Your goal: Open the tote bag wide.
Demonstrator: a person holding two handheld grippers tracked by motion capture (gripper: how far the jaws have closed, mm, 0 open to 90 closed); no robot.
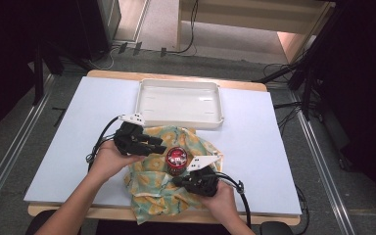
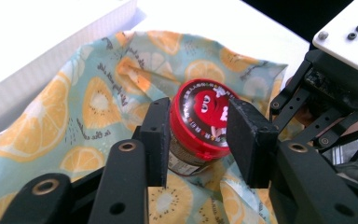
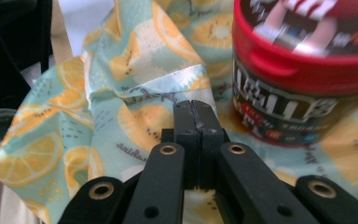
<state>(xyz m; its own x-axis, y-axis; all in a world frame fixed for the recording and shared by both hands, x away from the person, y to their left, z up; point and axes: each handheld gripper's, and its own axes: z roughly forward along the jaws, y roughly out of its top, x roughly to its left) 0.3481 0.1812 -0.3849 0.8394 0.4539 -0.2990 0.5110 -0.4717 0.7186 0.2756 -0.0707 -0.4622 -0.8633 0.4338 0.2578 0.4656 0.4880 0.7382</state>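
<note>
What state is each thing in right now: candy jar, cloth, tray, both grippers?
Candy jar: upright, red lid on, standing on the cloth.
Fruit-print cloth: rumpled, spread under the jar.
White tray: empty.
Left gripper: open, jaws either side of the jar.
Right gripper: shut beside the jar.

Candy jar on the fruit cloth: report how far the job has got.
Done: the jar stands upright on the spread cloth, lid on. In hand: the left tongs straddle the jar, right pad clear of it; the right tongs are shut beside the jar, over the cloth. Left, probably: the white tray behind holds nothing yet.
</note>
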